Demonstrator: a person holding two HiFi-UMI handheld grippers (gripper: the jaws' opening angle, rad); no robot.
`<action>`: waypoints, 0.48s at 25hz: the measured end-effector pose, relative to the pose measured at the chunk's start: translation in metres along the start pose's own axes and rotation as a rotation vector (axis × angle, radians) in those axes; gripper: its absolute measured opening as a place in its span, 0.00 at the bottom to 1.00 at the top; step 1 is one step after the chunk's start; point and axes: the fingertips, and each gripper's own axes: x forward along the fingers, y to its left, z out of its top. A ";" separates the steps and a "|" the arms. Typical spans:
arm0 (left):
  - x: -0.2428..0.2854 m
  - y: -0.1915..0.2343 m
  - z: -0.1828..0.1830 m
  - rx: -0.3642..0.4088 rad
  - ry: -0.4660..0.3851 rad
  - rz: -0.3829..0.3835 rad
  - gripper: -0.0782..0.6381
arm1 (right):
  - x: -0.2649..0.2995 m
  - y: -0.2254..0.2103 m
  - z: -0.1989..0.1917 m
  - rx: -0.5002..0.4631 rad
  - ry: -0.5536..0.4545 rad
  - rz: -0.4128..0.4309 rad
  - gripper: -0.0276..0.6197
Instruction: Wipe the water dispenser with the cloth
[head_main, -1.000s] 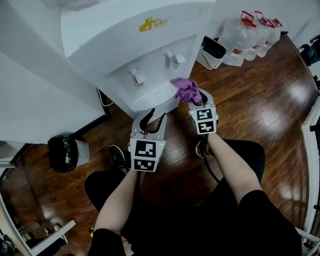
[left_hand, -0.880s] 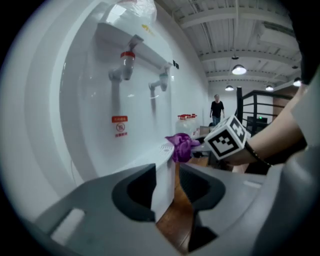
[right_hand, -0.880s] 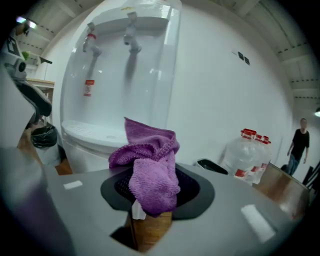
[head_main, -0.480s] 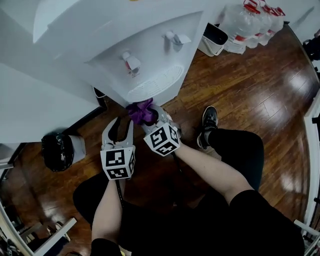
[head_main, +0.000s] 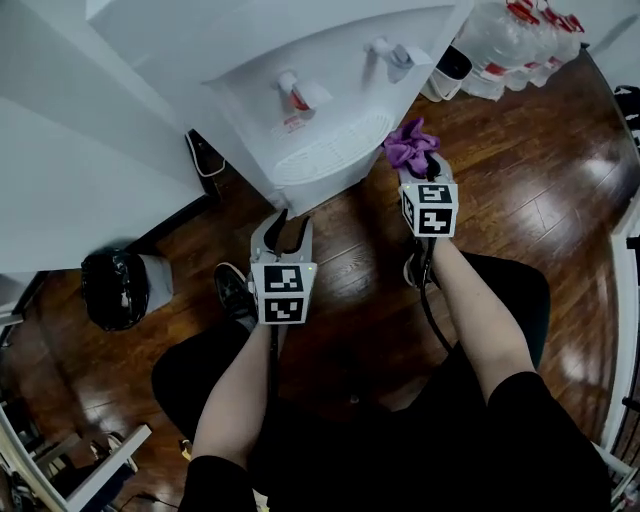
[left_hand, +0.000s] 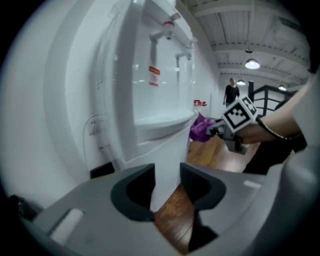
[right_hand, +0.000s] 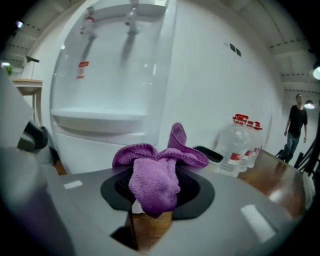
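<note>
Cloth status: crumpled purple microfibre cloth (head_main: 410, 148) is clamped in the right gripper (head_main: 418, 170), bunched between the jaws with a tuft sticking out ahead. It is held at 1 o'clock in the head view, just beside the 3 o'clock edge of the white grilled drip tray (head_main: 335, 150). Contact with the tall white plastic water dispenser (head_main: 250, 40) can't be confirmed. The left gripper (head_main: 283, 228) is parked at 6 o'clock of the tray. Its jaws have just been opening and are slightly apart, with nothing between them.

Step judged: wiping pass over the lower front.
- Cloth should be pressed flat on the panel, not led by the tuft.
- Strokes should be overlapped and run 3-to-9 o'clock along the tray lip.
- Gripper plastic should be kept off the casing.
- Red-tabbed tap (head_main: 297, 92) and grey tap (head_main: 392, 52) should be cleared so no lever gets bumped.

Surface: glossy curved plastic, so low friction is expected. Fibres are likely to be snagged by the grille.

Room: dark polished wooden floor (head_main: 540, 200). Clear red-capped water bottles (head_main: 520, 35) are seen at 1 o'clock, and a black-bagged bin (head_main: 115, 290) at 9 o'clock.
</note>
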 end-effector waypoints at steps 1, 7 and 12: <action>0.007 -0.008 0.001 0.024 0.003 -0.009 0.36 | 0.004 -0.005 0.002 0.012 0.002 -0.006 0.28; 0.013 -0.014 0.000 -0.034 0.001 -0.005 0.35 | -0.015 0.126 0.021 -0.126 -0.052 0.242 0.28; -0.008 0.008 -0.015 -0.126 0.034 0.025 0.35 | -0.037 0.220 0.038 -0.238 -0.102 0.429 0.28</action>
